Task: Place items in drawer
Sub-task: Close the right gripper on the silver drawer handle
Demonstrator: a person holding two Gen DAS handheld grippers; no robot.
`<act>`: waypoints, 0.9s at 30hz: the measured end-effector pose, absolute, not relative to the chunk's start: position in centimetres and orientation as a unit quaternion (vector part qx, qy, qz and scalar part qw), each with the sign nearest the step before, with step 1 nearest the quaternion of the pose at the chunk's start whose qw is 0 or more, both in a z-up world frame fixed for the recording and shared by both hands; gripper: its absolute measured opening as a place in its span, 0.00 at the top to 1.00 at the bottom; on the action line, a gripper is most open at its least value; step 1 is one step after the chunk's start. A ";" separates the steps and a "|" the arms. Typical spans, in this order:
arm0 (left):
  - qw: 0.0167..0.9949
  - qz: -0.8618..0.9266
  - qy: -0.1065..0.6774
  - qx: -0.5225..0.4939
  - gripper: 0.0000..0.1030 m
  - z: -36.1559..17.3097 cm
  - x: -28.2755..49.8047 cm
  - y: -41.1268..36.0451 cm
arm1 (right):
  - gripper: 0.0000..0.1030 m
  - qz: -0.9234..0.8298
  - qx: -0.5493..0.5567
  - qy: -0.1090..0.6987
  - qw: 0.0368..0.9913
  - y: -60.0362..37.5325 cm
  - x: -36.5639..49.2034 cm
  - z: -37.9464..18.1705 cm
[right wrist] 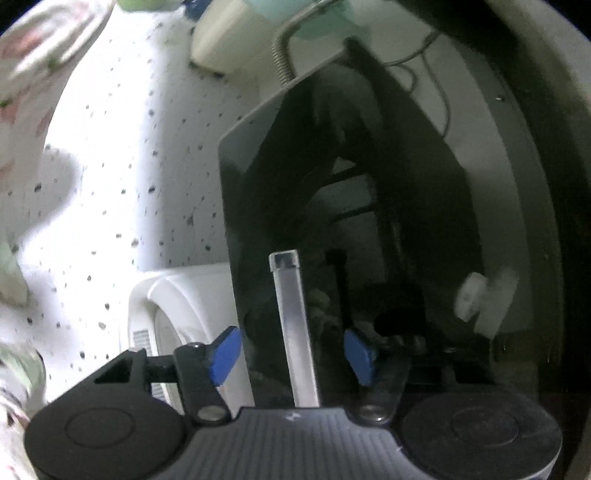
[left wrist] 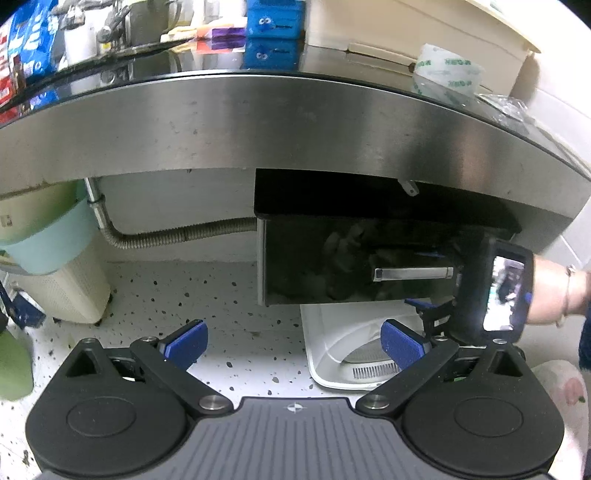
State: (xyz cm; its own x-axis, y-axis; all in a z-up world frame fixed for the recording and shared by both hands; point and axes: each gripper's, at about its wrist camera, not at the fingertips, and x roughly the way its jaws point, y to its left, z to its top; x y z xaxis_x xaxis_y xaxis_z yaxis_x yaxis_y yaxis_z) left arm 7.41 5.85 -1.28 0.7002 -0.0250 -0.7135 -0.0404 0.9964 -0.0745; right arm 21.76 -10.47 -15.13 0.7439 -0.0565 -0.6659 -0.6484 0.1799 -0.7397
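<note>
A black glossy drawer (left wrist: 332, 266) hangs under the steel counter (left wrist: 258, 125), with a silver bar handle (left wrist: 413, 274) on its front. My right gripper (left wrist: 432, 310), held by a person's hand, is at that handle. In the right wrist view the handle (right wrist: 291, 314) runs between its two blue pads (right wrist: 225, 354). Gaps show on both sides, so the right gripper (right wrist: 293, 354) is open around the bar. My left gripper (left wrist: 295, 343) hangs back from the drawer, open and holding nothing. A tape roll (left wrist: 447, 72) and a blue box (left wrist: 275, 18) sit on the counter.
A white appliance (left wrist: 332, 362) lies on the speckled floor (left wrist: 207, 291) below the drawer. A teal-and-cream bin (left wrist: 55, 266) stands at the left, with a flexible metal hose (left wrist: 177, 234) running along the wall to the drawer's side. Packets and clutter crowd the back of the counter.
</note>
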 end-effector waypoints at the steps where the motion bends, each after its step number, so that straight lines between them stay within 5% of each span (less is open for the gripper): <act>1: 0.922 0.002 0.385 -0.036 0.02 -1.2 7.3 5.8 | 0.50 0.211 -0.608 0.296 0.706 -10.5 22.2 -15.3; 14: 0.921 0.001 0.389 -0.022 0.02 -1.5 7.3 5.9 | 0.62 0.240 -0.632 0.325 0.661 -11.2 25.4 -17.0; 27: 0.917 -0.005 0.399 -0.031 0.02 -1.4 7.7 5.5 | 0.51 0.255 -0.605 0.362 0.662 -11.0 26.4 -16.5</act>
State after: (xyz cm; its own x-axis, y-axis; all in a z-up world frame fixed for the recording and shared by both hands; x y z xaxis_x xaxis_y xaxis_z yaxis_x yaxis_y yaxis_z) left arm 7.70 5.47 -1.37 0.6819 -0.0333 -0.7307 -0.0165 0.9980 -0.0609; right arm 26.39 -11.04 -16.51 0.6082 -0.0997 -0.7875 -0.7754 0.1381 -0.6162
